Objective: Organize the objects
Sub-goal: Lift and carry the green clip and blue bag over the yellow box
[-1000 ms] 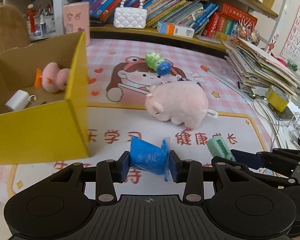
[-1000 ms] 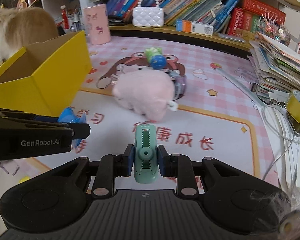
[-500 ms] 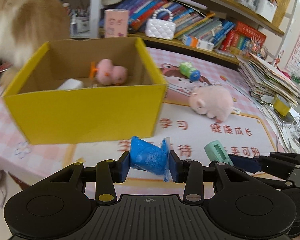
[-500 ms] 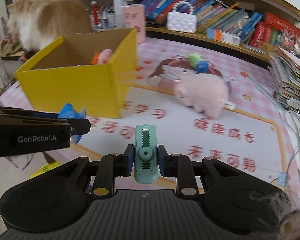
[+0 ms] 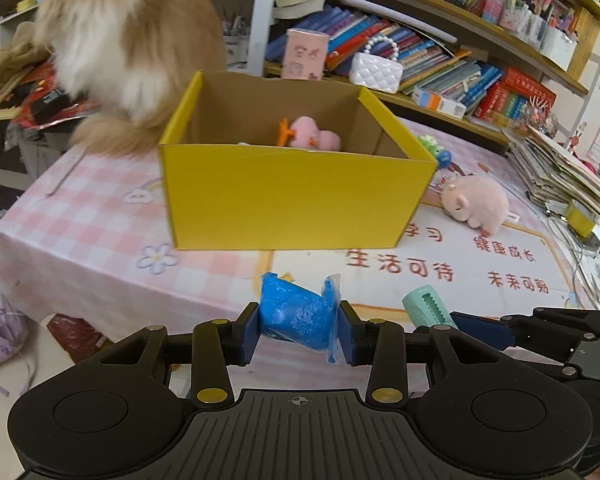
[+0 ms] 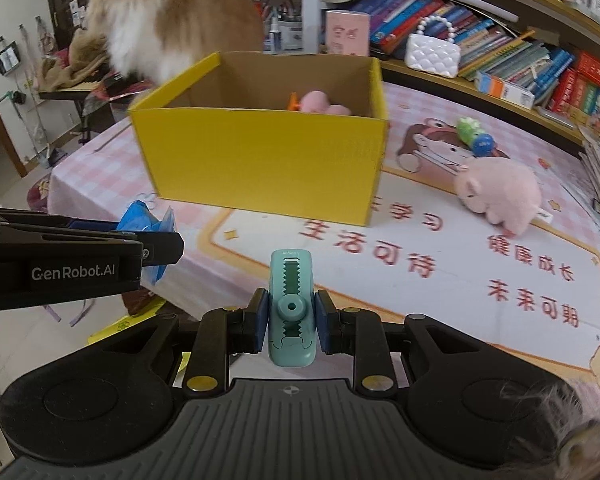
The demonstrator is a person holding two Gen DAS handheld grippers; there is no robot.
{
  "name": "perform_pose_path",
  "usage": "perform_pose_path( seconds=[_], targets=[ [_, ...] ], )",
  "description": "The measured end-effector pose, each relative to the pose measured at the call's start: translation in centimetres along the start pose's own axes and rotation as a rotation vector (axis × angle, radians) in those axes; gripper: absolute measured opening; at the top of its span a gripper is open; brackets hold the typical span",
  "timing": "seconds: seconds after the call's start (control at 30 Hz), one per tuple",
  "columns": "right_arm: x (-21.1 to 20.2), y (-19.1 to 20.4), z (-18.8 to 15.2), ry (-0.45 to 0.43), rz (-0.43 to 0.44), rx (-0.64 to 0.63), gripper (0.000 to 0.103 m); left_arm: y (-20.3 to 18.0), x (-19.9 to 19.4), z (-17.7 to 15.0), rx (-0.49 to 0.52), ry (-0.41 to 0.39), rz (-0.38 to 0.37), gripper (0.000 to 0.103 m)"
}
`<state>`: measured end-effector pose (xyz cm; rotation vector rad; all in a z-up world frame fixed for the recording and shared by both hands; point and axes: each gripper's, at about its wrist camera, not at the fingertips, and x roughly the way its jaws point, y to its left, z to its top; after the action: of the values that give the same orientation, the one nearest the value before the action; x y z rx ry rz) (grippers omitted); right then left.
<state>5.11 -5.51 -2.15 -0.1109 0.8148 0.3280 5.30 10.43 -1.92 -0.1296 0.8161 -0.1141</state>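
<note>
My left gripper (image 5: 299,330) is shut on a blue clay packet (image 5: 296,316), held above the table's near edge in front of the yellow box (image 5: 292,196). My right gripper (image 6: 291,326) is shut on a teal correction-tape dispenser (image 6: 291,306), also short of the box (image 6: 260,160). A small pink plush with orange parts (image 5: 312,138) lies inside the box. A pink pig plush (image 5: 474,204) and a green-blue toy (image 5: 436,150) lie on the mat right of the box. The left gripper with its blue packet (image 6: 146,220) shows at the left of the right wrist view.
A fluffy orange-white cat (image 5: 128,48) stands at the table's far left behind the box. Bookshelves (image 5: 440,64), a white quilted purse (image 5: 375,73) and a pink cup (image 5: 305,54) line the back. A paper stack (image 5: 560,176) and cables sit at right.
Both grippers have pulled back and up from the table, still holding their objects. The yellow box now lies farther ahead and centred, and the cat has come into fuller view.
</note>
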Motion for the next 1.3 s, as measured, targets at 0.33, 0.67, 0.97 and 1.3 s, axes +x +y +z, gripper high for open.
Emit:
perform_pose_path(
  seconds=[0.33,0.67,0.97,1.3],
  targets=[
    [-0.3,3.9,0.0,-0.028,-0.003,-0.002,0.023,3.2,-2.2,-0.5,0.01,-0.04,0.0,0.038],
    [-1.2,5.3,0.4,-0.05,-0.04,-0.001,0.023,4.3,-3.5,-0.6,0.023,-0.074,-0.027,0.038],
    [-1.1,5.2,1.2,-0.077,-0.055,-0.016,0.023,4.0,-3.6,0.3,0.038,-0.107,-0.032,0.038],
    [-0.4,3.6,4.6,-0.163,-0.055,-0.009,0.023,3.3,-2.6,3.7,0.081,-0.16,-0.021,0.038]
  ],
)
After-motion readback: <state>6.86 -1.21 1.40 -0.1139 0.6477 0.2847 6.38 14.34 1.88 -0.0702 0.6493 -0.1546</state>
